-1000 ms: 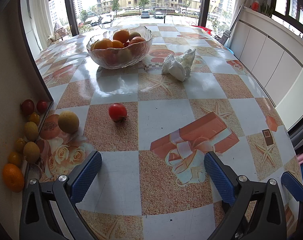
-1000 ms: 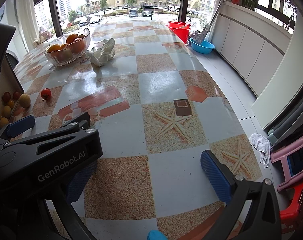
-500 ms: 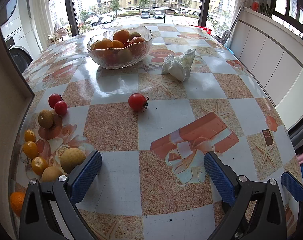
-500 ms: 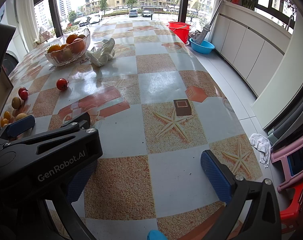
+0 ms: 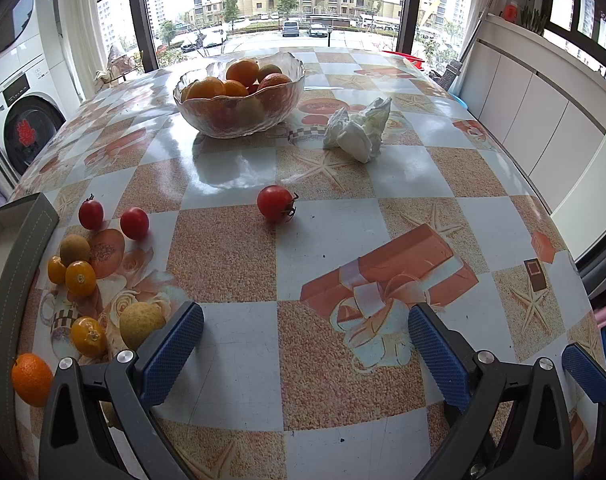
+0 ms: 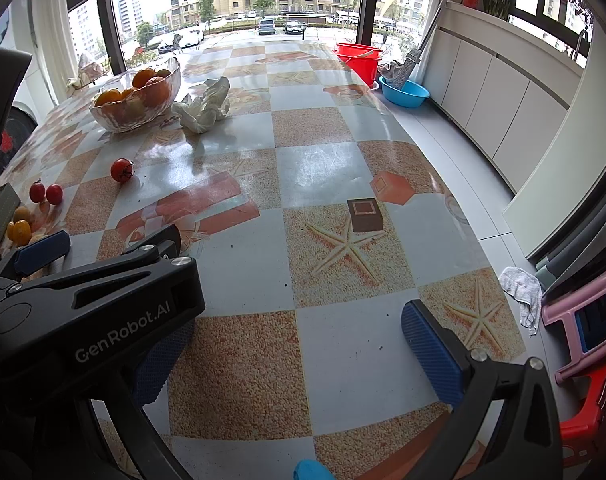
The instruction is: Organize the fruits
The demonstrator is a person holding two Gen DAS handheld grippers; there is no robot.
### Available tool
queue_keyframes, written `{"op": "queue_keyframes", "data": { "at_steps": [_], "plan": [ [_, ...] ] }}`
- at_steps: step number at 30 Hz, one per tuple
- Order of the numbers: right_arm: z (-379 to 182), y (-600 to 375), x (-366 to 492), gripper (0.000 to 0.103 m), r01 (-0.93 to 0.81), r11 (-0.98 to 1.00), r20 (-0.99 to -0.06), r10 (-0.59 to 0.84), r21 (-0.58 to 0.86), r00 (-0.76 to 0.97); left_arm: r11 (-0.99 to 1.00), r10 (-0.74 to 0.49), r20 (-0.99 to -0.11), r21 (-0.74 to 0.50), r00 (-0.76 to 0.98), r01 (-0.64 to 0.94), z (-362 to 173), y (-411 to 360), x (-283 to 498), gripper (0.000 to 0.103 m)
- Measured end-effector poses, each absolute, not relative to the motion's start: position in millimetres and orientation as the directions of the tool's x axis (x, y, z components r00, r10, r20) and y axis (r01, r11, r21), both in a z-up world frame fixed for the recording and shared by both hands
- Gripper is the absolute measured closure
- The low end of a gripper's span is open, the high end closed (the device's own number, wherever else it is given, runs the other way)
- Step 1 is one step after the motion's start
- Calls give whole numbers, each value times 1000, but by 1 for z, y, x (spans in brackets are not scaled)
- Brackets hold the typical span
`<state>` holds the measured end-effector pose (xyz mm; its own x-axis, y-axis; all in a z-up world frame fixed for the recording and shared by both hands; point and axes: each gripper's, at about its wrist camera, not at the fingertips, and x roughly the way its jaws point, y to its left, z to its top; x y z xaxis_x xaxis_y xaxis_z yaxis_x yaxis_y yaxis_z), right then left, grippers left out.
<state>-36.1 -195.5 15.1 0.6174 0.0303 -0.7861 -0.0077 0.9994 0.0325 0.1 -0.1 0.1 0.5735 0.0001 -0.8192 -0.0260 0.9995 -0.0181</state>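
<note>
Rolling farther right since the earlier frame, a lone tomato [image 5: 275,209] rests on the checkered tablecloth [image 5: 323,236]; both grippers, left [image 5: 305,346] and right [image 6: 303,356], hover spread, empty.

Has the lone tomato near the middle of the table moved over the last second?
Yes. The lone tomato rolled rightward across the table, from the orange square's left part to its top right corner, away from the left-edge fruit pile.

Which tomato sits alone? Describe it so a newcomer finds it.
Start at the glass bowl of oranges. In front of it, mid-table, lies one red tomato with its stem still on. The two other tomatoes sit paired near the left edge.
</note>
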Motion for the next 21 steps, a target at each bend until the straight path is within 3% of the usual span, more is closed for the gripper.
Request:
{"op": "queue_keyframes", "data": {
  "at_steps": [21],
  "plan": [
    [15,-195,-36,0,-7,999,-785,30,32,618,1000,8,-824,-2,566,-17,1,1,-2,0]
  ]
}}
